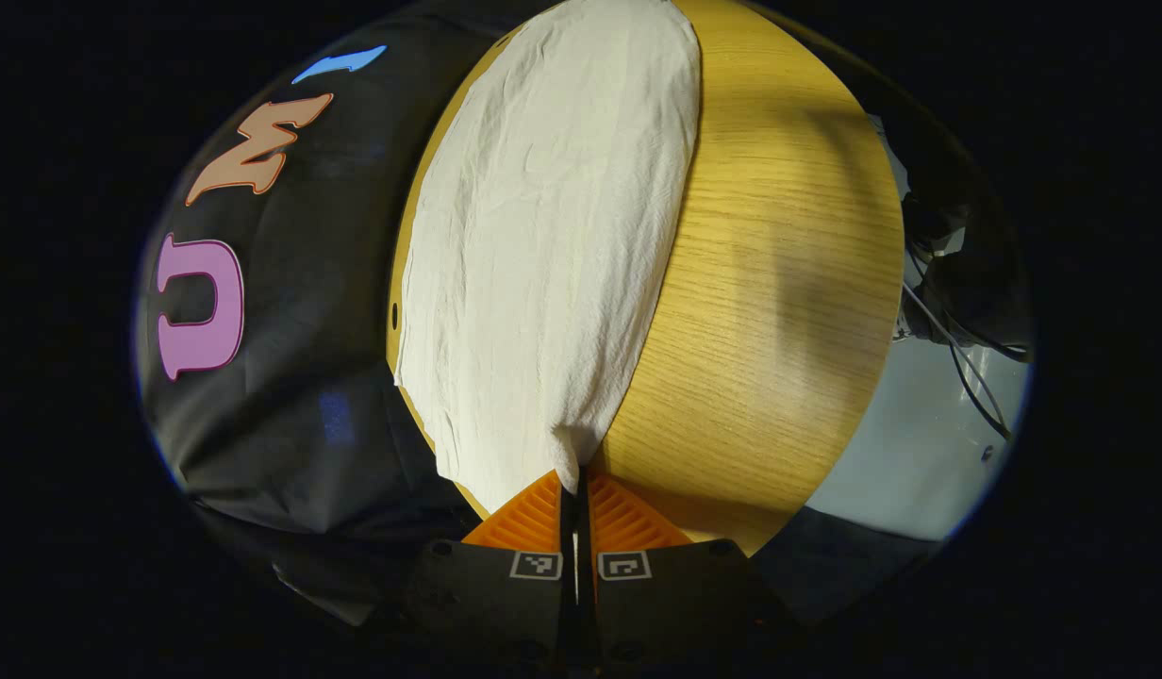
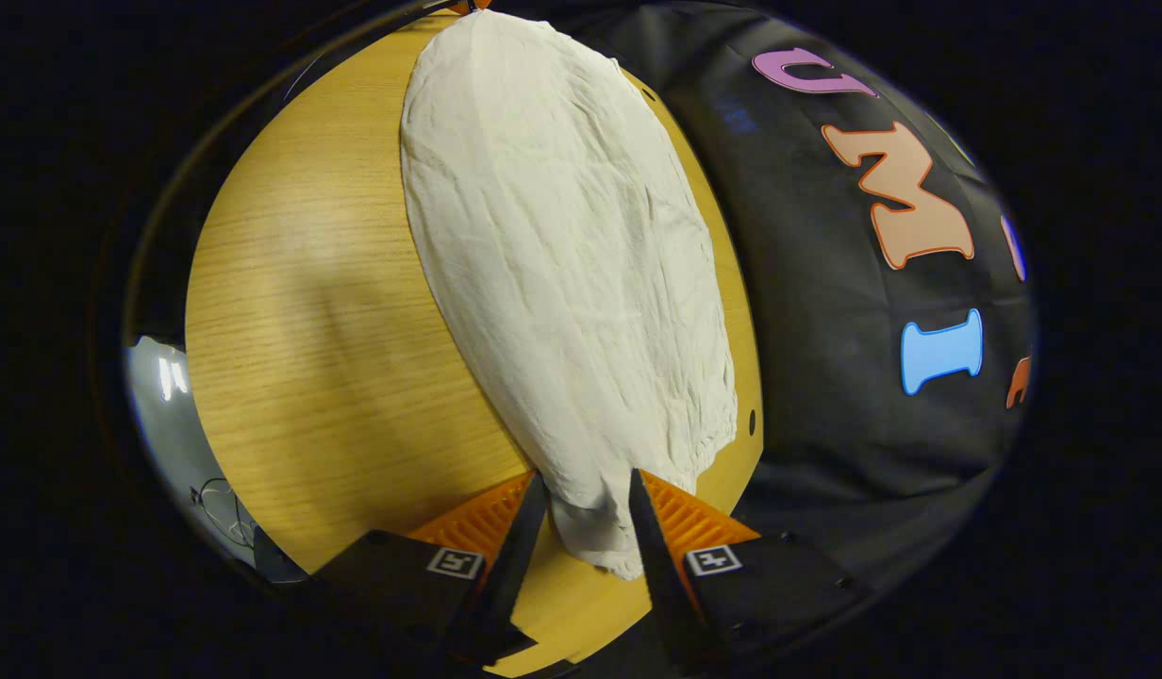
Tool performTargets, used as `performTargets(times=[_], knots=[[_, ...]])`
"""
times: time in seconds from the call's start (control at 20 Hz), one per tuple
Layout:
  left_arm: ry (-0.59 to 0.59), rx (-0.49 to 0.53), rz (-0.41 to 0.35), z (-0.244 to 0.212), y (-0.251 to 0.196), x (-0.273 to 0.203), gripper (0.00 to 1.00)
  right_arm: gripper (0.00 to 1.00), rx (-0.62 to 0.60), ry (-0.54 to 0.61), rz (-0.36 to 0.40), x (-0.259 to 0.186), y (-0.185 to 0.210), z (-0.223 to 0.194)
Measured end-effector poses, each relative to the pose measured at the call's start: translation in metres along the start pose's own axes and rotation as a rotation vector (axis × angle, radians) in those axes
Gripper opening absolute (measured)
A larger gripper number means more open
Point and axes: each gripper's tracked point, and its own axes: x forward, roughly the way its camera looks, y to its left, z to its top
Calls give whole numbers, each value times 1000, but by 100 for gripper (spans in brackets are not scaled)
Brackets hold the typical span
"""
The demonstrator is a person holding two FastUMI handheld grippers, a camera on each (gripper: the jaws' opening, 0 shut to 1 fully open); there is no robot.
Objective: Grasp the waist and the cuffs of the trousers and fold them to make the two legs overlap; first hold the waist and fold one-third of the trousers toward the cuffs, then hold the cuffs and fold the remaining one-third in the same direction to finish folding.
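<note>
Your left gripper (image 1: 577,486) has its fingers clenched on a pinch of the trousers (image 1: 543,255) at their near end. Your right gripper (image 2: 588,500) has its fingers spread, with the other end of the trousers (image 2: 562,245) lying between them; whether they press it, you cannot tell. The trousers lie flat along the worktop (image 1: 779,283) by the booth wall.

A light wooden table (image 1: 779,283) stands against the black cloth wall (image 1: 298,311), pale grey floor (image 1: 921,453) beside it
</note>
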Motion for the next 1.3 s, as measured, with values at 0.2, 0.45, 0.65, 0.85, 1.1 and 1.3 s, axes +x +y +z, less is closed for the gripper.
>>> performTargets(times=[0.2, 0.45, 0.65, 0.85, 1.1, 1.3], knots=[[34, -78, -11, 0, -1, -3, 0, 1, -52, 16, 2, -1, 5, 2], [59, -253, 104, 4, 47, -19, 0, 8, 44, -18, -36, -10, -23, 5], [75, -329, 200, 11, 104, -21, 0, 8, 121, -63, -120, -19, -67, 15], [86, -389, 294, 34, 139, -11, 0, 8, 180, -88, -186, -18, -110, 21], [72, -469, 357, 40, 192, -3, 0, 5, 307, -61, -280, -12, -160, 37], [24, -556, 386, 51, 243, 21, 0, 5, 398, -21, -348, 4, -194, 50]])
